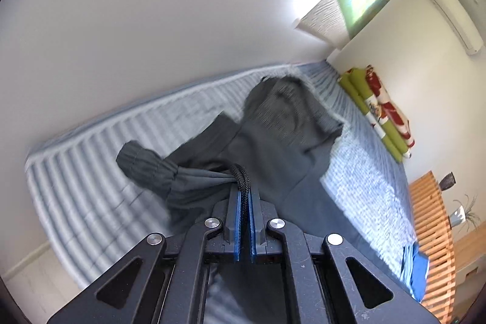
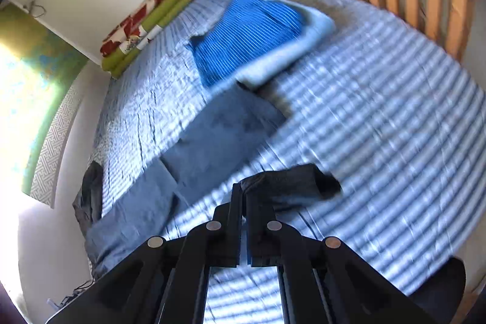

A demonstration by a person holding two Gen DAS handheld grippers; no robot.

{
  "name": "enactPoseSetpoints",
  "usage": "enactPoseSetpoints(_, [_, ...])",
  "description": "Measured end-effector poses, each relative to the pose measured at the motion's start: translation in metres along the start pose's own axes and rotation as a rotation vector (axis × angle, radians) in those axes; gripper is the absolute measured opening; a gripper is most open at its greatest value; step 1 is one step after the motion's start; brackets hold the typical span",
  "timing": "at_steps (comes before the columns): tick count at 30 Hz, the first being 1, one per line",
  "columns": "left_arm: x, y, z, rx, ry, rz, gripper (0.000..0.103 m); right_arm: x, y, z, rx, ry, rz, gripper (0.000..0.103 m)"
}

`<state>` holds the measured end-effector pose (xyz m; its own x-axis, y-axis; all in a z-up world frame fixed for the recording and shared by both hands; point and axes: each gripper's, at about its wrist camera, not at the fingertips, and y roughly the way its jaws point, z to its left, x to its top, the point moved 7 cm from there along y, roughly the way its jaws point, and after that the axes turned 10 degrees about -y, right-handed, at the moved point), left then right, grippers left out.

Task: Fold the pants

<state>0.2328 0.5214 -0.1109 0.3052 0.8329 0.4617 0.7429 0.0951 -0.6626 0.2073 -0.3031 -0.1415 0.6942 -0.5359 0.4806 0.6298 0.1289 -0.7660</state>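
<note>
In the left wrist view, the left gripper (image 1: 244, 196) is pressed together on the waistband and black drawstring (image 1: 241, 176) of the dark grey pants (image 1: 273, 126), whose long axis runs up and right over the striped bed cover (image 1: 91, 172). In the right wrist view, the right gripper (image 2: 243, 196) pinches another dark edge just right of center. The far cuffs are blurred and hard to make out.

no text, label, brand or number can be read in either view; the air conditioner (image 1: 452, 11) high on the far right wall carries a small mark, too blurred to make out
</note>
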Motion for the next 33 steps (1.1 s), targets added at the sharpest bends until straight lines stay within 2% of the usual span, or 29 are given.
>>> enactPoseSetpoints(4, [0.03,0.032,-0.049,0.017,0.043,-0.023,0.003,0.054,0.032,0.026,-0.06,-0.042,-0.047,0.002])
enactPoseSetpoints(9, [0.056,0.113,-0.093,0.101,0.08,0.002,0.003,0.103,0.109,0.046,-0.199,-0.094,-0.029,0.002])
enactPoseSetpoints(13, [0.055,0.172,-0.113,0.173,0.129,0.017,0.003,0.12,0.163,0.053,-0.289,-0.137,-0.018,0.002])
enactPoseSetpoints(16, [0.052,0.2,-0.12,0.197,0.143,0.021,0.003,0.126,0.184,0.057,-0.327,-0.168,-0.016,0.002])
enactPoseSetpoints(19, [0.051,0.216,-0.121,0.218,0.149,0.017,0.003,0.131,0.196,0.061,-0.348,-0.189,-0.017,0.002])
enactPoseSetpoints(24, [0.048,0.243,-0.108,0.293,0.151,0.044,0.004,0.134,0.213,0.066,-0.388,-0.238,-0.023,0.002])
enactPoseSetpoints(27, [0.044,0.258,-0.1,0.306,0.123,0.119,0.016,0.129,0.226,0.069,-0.4,-0.28,0.02,0.006])
enactPoseSetpoints(28, [0.043,0.258,-0.099,0.302,0.099,0.143,0.025,0.128,0.228,0.071,-0.394,-0.296,0.037,0.006])
enactPoseSetpoints(29, [0.043,0.256,-0.102,0.287,0.1,0.147,0.03,0.127,0.229,0.073,-0.37,-0.303,0.053,0.015])
enactPoseSetpoints(30, [0.043,0.254,-0.105,0.28,0.115,0.146,0.031,0.127,0.228,0.075,-0.339,-0.304,0.065,0.023])
enactPoseSetpoints(33, [0.045,0.236,-0.116,0.269,0.163,0.131,0.036,0.127,0.215,0.083,-0.298,-0.314,0.065,0.029])
